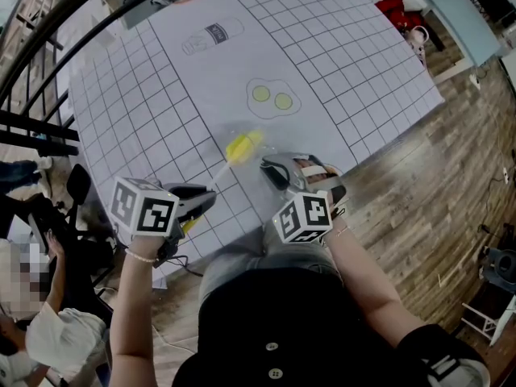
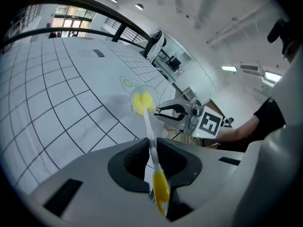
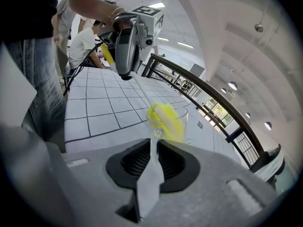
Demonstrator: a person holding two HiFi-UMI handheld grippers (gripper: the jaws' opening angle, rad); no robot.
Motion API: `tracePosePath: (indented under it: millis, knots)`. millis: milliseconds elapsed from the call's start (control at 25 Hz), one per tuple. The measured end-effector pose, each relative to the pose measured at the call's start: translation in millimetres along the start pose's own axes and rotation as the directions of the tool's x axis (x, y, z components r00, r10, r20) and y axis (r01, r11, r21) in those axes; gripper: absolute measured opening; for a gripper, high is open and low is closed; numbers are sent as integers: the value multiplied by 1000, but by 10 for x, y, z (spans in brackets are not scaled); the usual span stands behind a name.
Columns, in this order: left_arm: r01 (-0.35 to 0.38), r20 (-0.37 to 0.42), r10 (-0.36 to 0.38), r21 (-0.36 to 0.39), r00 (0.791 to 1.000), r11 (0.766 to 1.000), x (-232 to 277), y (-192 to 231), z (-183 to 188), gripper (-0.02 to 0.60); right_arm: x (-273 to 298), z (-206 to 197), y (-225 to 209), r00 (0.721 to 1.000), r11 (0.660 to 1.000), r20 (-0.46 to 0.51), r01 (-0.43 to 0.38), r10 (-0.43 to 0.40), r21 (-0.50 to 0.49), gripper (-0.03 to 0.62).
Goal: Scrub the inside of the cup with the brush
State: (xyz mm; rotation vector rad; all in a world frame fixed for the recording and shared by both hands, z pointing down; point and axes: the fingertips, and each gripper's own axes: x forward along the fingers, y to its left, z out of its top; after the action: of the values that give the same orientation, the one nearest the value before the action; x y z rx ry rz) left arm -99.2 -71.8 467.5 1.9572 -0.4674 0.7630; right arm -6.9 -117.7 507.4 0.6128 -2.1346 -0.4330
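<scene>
A clear glass cup [image 1: 256, 139] lies tipped just above the grid mat [image 1: 145, 95], near the table's front edge. My right gripper [image 1: 271, 170] is shut on the cup's clear handle [image 3: 152, 162], which runs between its jaws. A brush with a white stem and yellow grip [image 2: 161, 188] is held by my left gripper [image 1: 205, 196], shut on it. The brush's yellow sponge head [image 1: 242, 147] sits inside the cup [image 3: 183, 113] against the glass. In the left gripper view the sponge head [image 2: 141, 102] shows at the stem's end, with the right gripper [image 2: 161, 112] beside it.
The mat carries a printed fried-egg picture [image 1: 272, 97] and a bottle outline [image 1: 211, 35] farther back. A dark railing [image 1: 48, 55] runs along the left. A seated person [image 1: 44, 321] is at lower left. Wooden floor [image 1: 435, 176] lies to the right of the table edge.
</scene>
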Motion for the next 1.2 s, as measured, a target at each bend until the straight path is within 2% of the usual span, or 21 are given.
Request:
tracePosePath:
  millis: [120,240,320,480,600,680,760,840,920,1040,1120,1200]
  knots:
    - [-76,-31,79,100,996,992,-36,31,20,57,-4,0,-21,1000,1000,0,-1,1,5,49]
    - [-171,-30,183,237,983,956,-103,73,86,46,-13,-3,-51,1000,1000,2,3,-3,15,49]
    - [-220,-28,241,314,970,924,-127,90,118,44,-13,-7,-61,1000,1000,2,6,-6,15,49]
    - [-269,-28,312,440,950,857,-133,91,136,44,-8,-22,-72,1000,1000,3,12,-12,18,49]
    - [-291,-25,359,535,933,793,-171,48,178,44,-20,-19,-88,1000,1000,2,8,-8,19,49]
    - [-310,-15,396,595,918,742,-196,41,205,44,-26,-15,-98,1000,1000,1,6,-6,19,49]
    - [-335,6,439,654,899,678,-214,67,213,44,-24,-16,-100,1000,1000,1,7,-7,20,49]
    - [-355,26,486,718,873,599,-231,91,222,44,-21,-18,-102,1000,1000,3,9,-9,20,49]
    - [-363,49,532,784,845,503,-245,99,250,44,-17,-20,-108,1000,1000,4,11,-11,21,49]
    - [-354,89,594,868,800,347,-270,91,306,44,-10,-23,-114,1000,1000,5,13,-13,24,49]
    - [-337,118,627,910,770,242,-290,71,348,44,-9,-24,-113,1000,1000,6,12,-12,19,49]
    - [-313,144,651,938,745,151,-308,51,386,44,-9,-23,-111,1000,1000,5,13,-13,15,49]
